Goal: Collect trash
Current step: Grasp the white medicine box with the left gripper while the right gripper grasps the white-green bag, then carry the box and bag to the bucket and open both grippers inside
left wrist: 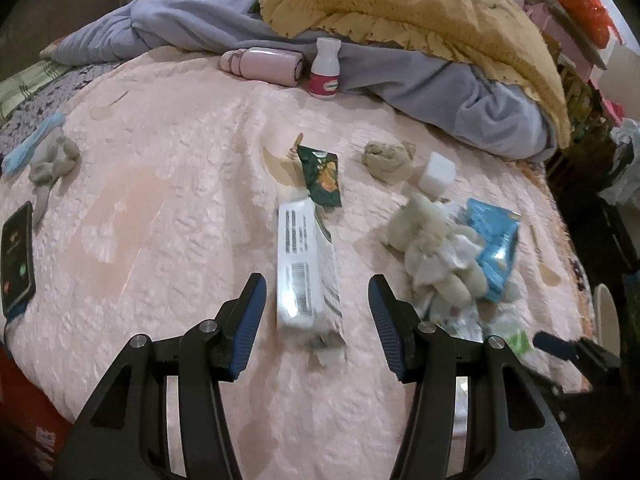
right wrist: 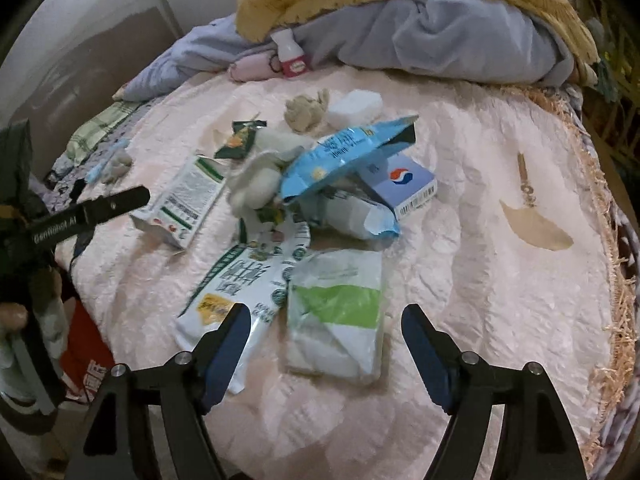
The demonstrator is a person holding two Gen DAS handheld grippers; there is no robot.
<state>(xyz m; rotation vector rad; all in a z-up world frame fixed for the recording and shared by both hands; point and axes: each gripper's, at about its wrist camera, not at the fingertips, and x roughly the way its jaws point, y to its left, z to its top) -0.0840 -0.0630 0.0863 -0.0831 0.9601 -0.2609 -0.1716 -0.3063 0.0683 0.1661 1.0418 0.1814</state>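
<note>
On the pink bedspread (left wrist: 160, 200) a white barcode carton (left wrist: 306, 272) lies between the fingertips of my left gripper (left wrist: 318, 318), which is open with its pads clear of the carton's sides. To its right sit crumpled tissue (left wrist: 436, 248) and a blue wrapper (left wrist: 494, 240), and beyond it a dark green snack wrapper (left wrist: 320, 176). In the right wrist view my right gripper (right wrist: 326, 326) is open over a white-and-green packet (right wrist: 336, 312) without touching it. A white-green bag (right wrist: 240, 280), a blue bag (right wrist: 344, 156) and a blue-white box (right wrist: 404, 184) lie beyond it.
A phone (left wrist: 16, 256) and a grey cloth (left wrist: 54, 160) lie at the left. A white bottle (left wrist: 326, 68), a pink roll (left wrist: 262, 64), a beige cloth (left wrist: 388, 160) and a white cube (left wrist: 438, 172) sit farther back. Grey and yellow blankets (left wrist: 400, 8) are piled behind.
</note>
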